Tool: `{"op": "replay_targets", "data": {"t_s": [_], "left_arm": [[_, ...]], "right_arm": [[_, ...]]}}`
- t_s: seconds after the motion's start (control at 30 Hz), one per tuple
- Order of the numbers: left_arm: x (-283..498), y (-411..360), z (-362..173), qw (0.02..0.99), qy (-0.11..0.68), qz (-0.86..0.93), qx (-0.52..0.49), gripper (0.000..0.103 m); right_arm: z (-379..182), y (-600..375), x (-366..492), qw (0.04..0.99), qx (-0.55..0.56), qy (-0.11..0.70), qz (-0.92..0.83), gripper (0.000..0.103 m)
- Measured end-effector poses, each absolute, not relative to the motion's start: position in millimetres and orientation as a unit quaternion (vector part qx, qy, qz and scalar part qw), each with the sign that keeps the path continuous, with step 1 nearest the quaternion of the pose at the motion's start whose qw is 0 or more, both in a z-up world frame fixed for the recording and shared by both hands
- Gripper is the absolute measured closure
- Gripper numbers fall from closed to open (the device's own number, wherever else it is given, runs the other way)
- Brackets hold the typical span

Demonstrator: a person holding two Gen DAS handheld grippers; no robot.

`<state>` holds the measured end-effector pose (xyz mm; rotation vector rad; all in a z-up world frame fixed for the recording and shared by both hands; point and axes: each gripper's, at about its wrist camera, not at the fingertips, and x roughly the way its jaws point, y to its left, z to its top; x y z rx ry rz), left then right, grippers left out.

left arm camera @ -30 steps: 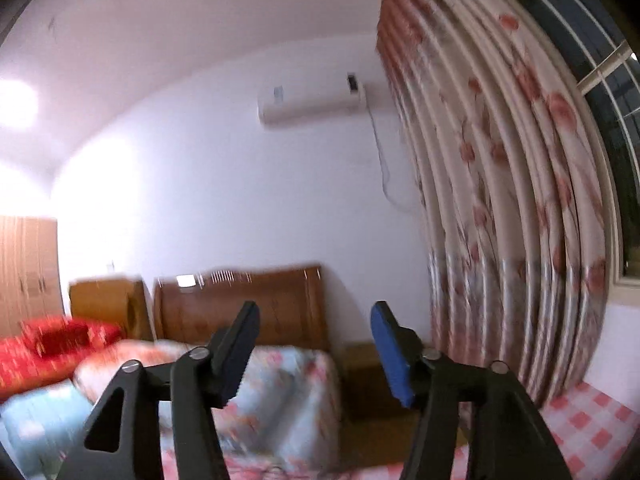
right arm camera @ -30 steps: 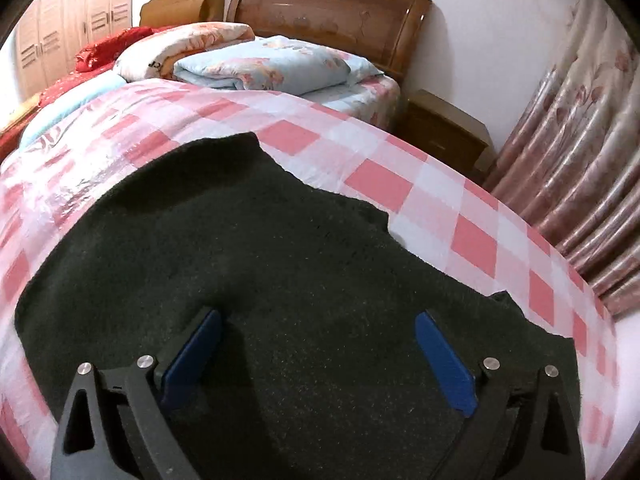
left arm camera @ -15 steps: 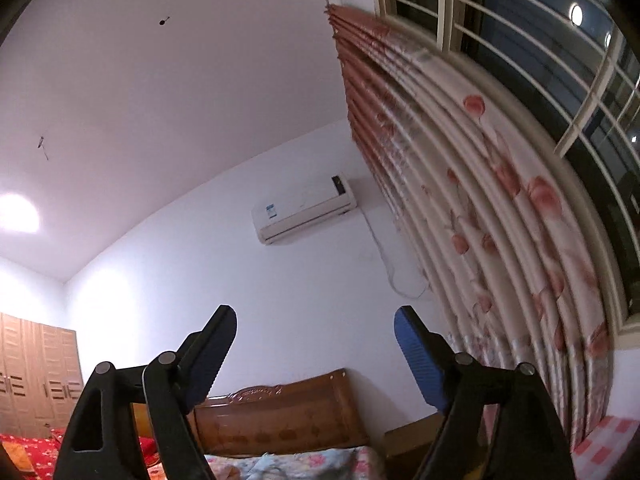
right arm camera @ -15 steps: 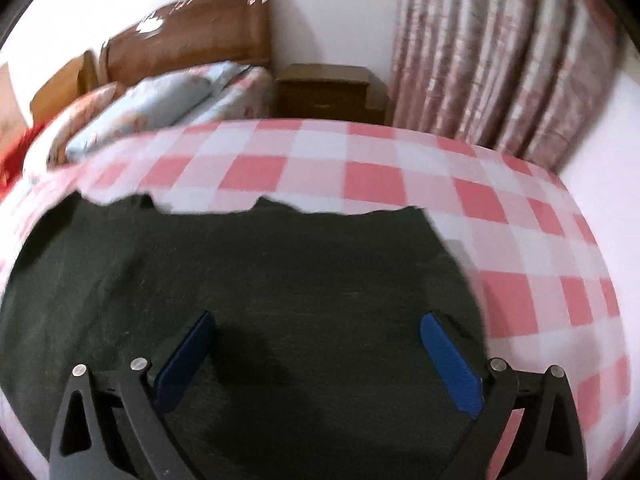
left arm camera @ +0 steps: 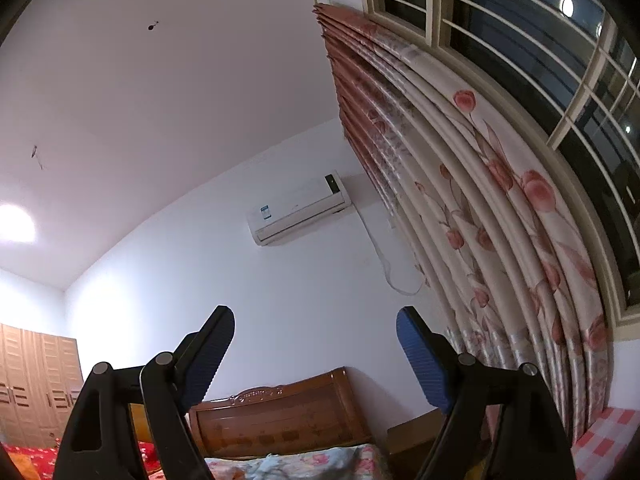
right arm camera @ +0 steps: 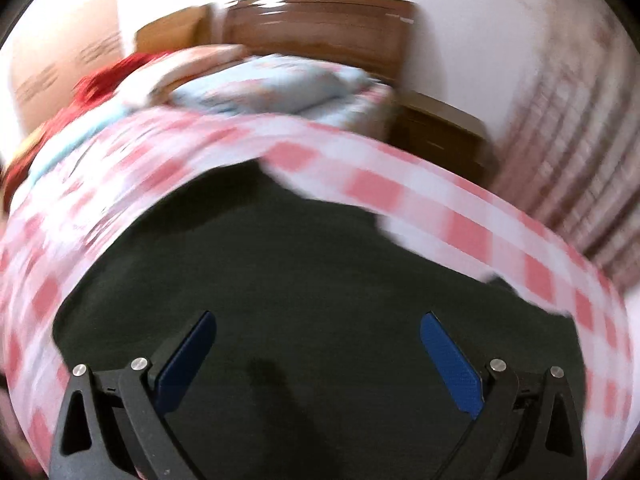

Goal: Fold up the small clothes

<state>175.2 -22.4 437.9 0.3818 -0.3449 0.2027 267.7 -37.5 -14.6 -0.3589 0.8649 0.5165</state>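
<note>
Both claws released: right gripper point(right arm camera: 318, 334) over cloth point(right arm camera: 320, 300); left gripper point(left arm camera: 316, 332) aimed off. Grab the edge by the bed point(right arm camera: 460, 236) checks.

We saw garment point(right arm camera: 304, 288) lying flat on bedspread point(right arm camera: 452, 224), right gripper point(right arm camera: 318, 344) above its near part, fingers wide apart. Pillows point(right arm camera: 272, 88) lay behind garment, headboard point(right arm camera: 320, 20) behind pillows, nightstand point(right arm camera: 440, 136) right of bed, curtain point(right arm camera: 568, 152) further right. Left gripper point(left arm camera: 316, 340), fingers spread, pointed up at wall; air conditioner point(left arm camera: 298, 208) hung left of curtain, window point(left arm camera: 540, 56) above right.
</note>
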Motion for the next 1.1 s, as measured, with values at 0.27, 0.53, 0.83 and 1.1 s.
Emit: {"op": "replay_targets", "data": {"t_s": [0.27, 0.53, 0.83, 1.1], "left_arm": [[194, -5, 430, 0.969, -0.153, 0.099, 0.169, 0.018], [208, 0, 422, 0.97, -0.144, 0.099, 0.168, 0.018], [214, 0, 416, 0.971, -0.139, 0.096, 0.168, 0.018], [221, 1, 407, 0.971, -0.131, 0.1, 0.174, 0.018]], "right_arm": [[-37, -19, 266, 0.839, -0.167, 0.437, 0.278, 0.0], [-32, 12, 255, 0.836, -0.198, 0.407, 0.311, 0.0], [-25, 15, 242, 0.833, -0.187, 0.391, 0.344, 0.0], [-16, 18, 232, 0.831, -0.179, 0.38, 0.365, 0.0]]}}
